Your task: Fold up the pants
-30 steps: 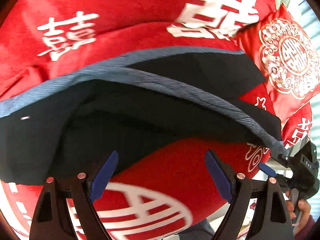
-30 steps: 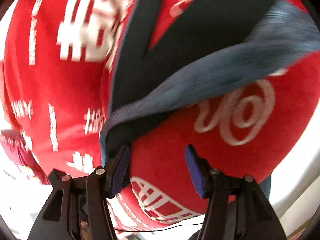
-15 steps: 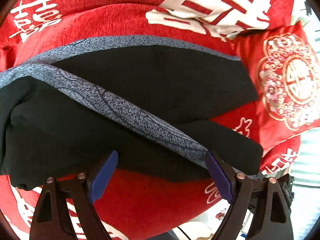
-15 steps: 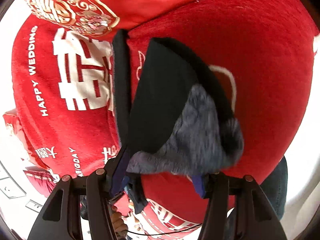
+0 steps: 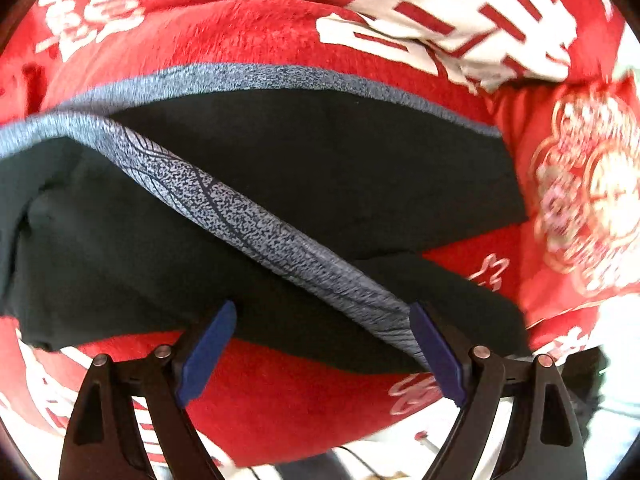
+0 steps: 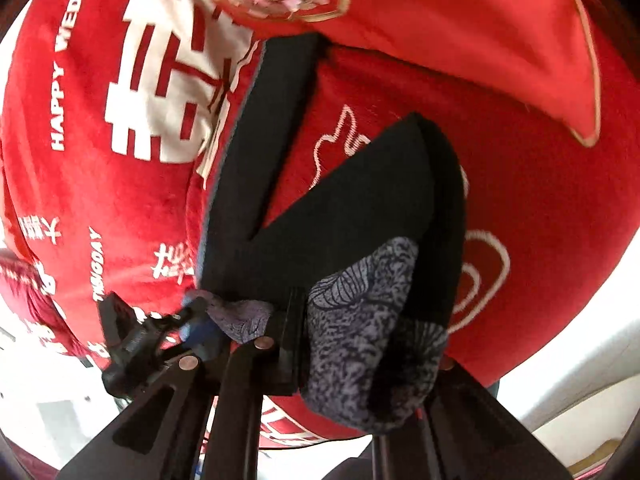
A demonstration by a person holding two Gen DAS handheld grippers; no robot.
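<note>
Black pants (image 5: 320, 168) with a grey speckled side stripe (image 5: 240, 216) lie on a red blanket, the two legs spread in a V. My left gripper (image 5: 324, 344) is open just above the near edge of the pants, blue pads (image 5: 208, 344) apart, holding nothing. In the right wrist view the pants (image 6: 340, 208) run away from me. My right gripper (image 6: 340, 340) is shut on the grey speckled end (image 6: 360, 320) of the pants, which bunches over its fingers. The left gripper (image 6: 192, 328) shows at the left of that view.
The red blanket (image 5: 240, 28) with white characters covers the whole surface. A red embroidered cushion (image 5: 592, 200) lies to the right of the pants; it also shows in the right wrist view (image 6: 460, 20) at the top. The blanket's front edge drops off near me.
My right gripper closed on the grey end of the pants and lifted it. My left gripper moved in closer to the pants' near edge and stayed open.
</note>
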